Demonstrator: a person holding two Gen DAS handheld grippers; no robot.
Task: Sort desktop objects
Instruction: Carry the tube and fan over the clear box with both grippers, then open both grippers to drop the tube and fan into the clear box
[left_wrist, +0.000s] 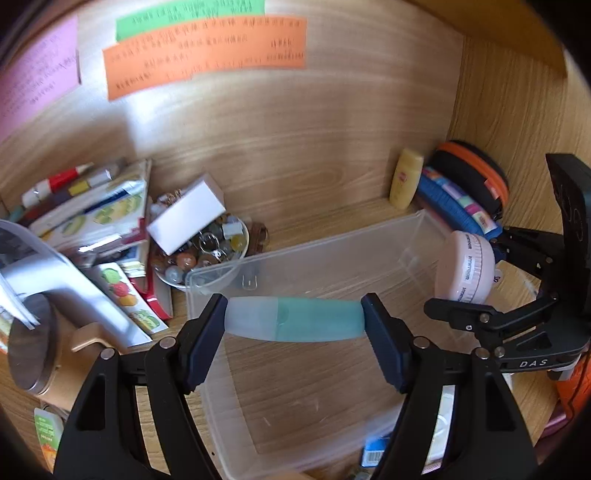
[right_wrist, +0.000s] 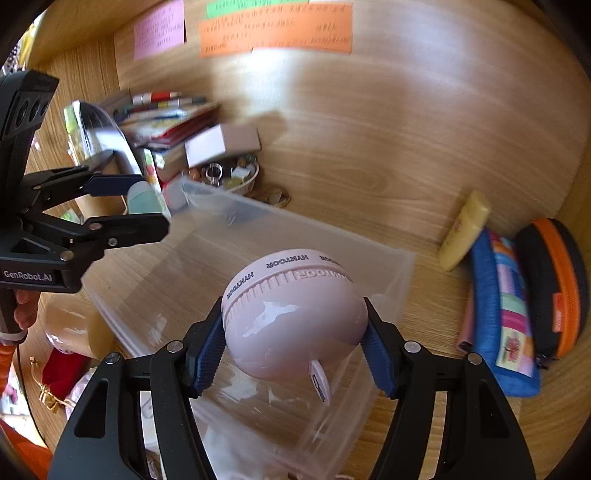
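left claw: clamped endwise on teal tube, held level above clear bin for release | right claw: clamped on pink round gadget, likewise carried over the bin | tabletop: clutter left unsorted

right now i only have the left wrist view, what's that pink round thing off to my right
Observer: A round pink case printed HYHTOOR, clamped side to side in the right gripper.
Operator: anything hanging off it
Observer: Yes, a small white tab dangles from its underside.
Operator: is it over the bin
Observer: It is held above the clear plastic bin, which looks empty below it.
Operator: how does my bottle look from there
Observer: The teal bottle sits between the left gripper pads at the bin's left corner.
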